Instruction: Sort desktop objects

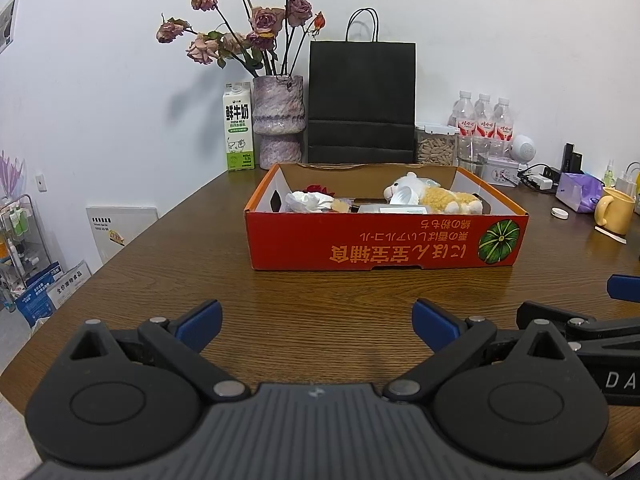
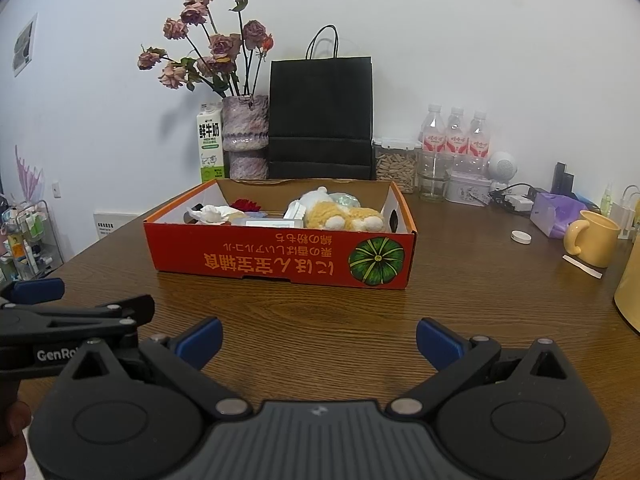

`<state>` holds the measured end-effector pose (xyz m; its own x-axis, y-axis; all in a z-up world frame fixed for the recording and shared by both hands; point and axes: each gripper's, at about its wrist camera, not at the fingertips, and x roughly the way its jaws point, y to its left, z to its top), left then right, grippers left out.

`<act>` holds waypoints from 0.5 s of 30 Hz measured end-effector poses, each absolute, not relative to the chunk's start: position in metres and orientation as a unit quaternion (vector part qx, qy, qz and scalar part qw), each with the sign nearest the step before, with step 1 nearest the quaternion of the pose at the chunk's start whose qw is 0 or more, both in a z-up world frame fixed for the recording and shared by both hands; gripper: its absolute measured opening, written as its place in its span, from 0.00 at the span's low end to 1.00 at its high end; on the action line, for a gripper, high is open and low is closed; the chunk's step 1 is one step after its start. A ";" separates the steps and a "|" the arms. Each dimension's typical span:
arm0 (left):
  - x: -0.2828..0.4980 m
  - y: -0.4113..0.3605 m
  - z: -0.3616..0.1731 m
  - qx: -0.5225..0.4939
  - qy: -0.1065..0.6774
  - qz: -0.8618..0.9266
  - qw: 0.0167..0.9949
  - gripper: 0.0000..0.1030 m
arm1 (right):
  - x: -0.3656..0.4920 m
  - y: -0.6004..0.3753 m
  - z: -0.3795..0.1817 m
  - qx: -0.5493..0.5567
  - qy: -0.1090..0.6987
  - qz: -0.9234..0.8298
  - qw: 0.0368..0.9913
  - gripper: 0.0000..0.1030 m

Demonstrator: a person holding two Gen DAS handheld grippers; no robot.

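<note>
A red cardboard box (image 1: 384, 240) (image 2: 280, 256) stands in the middle of the wooden table. Inside lie a yellow and white plush toy (image 1: 440, 196) (image 2: 340, 214), crumpled white paper (image 1: 308, 200) (image 2: 214, 214), a red flower (image 1: 318, 189) (image 2: 245, 204) and a flat grey box (image 1: 394, 209) (image 2: 272, 223). My left gripper (image 1: 318, 326) is open and empty, low over the table in front of the box. My right gripper (image 2: 319, 340) is open and empty beside it. Each shows at the edge of the other's view.
At the back stand a milk carton (image 1: 239, 128), a vase of dried roses (image 1: 278, 120), a black paper bag (image 1: 362, 100), a jar (image 1: 436, 146) and water bottles (image 1: 484, 120). A yellow mug (image 2: 592, 238), a white cap (image 2: 521, 237) and a purple pack (image 2: 554, 208) sit at the right.
</note>
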<state>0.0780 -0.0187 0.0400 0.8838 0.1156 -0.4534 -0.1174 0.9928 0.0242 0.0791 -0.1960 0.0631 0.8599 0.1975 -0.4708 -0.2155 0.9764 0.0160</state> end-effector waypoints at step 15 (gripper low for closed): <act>0.078 -0.019 0.040 0.000 0.233 0.060 0.971 1.00 | 0.080 -0.196 0.063 -0.018 0.242 0.107 0.964 1.00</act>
<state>0.0776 -0.0188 0.0401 0.8843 0.1171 -0.4521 -0.1170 0.9927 0.0284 0.0796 -0.1963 0.0626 0.8594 0.1982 -0.4713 -0.2160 0.9762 0.0167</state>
